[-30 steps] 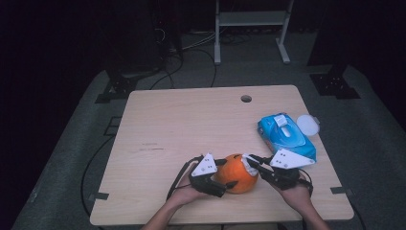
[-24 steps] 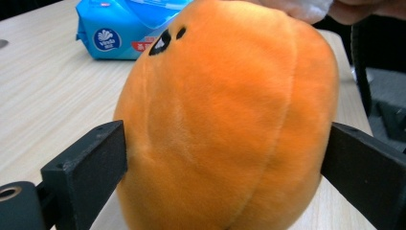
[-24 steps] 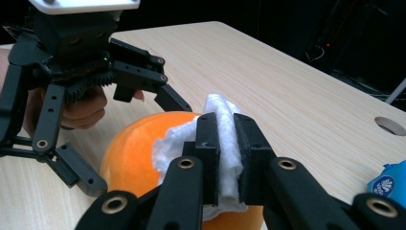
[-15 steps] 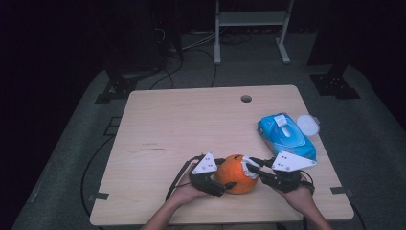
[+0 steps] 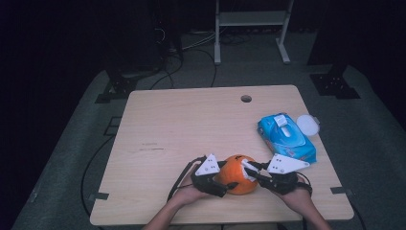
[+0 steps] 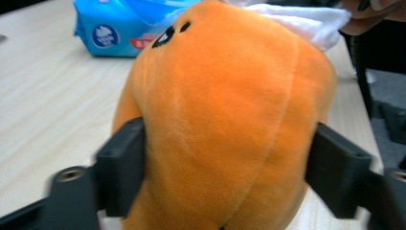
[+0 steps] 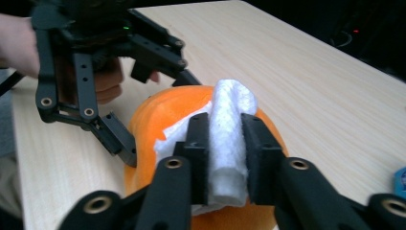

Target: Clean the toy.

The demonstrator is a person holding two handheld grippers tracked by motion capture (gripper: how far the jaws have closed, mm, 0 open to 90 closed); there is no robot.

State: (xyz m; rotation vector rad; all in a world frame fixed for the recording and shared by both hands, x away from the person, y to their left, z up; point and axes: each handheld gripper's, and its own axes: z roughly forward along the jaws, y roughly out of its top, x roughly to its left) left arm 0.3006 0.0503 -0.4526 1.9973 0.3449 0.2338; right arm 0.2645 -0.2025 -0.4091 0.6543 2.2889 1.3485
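Observation:
An orange plush toy (image 5: 235, 172) sits near the table's front edge. My left gripper (image 5: 227, 176) comes at it from the left. In the left gripper view its two jaws press on the toy's sides (image 6: 225, 110); they have just been closing on it. My right gripper (image 5: 252, 173) reaches in from the right. It is shut on a folded white wipe (image 7: 230, 110), and its jaws have just been closing a little on it. The wipe lies on top of the plush toy (image 7: 163, 115).
A blue pack of wet wipes (image 5: 286, 135) lies at the right of the wooden table (image 5: 191, 124), with a round white lid (image 5: 307, 124) beside it. A cable hole (image 5: 246, 98) is near the far edge. Dark floor and stands surround the table.

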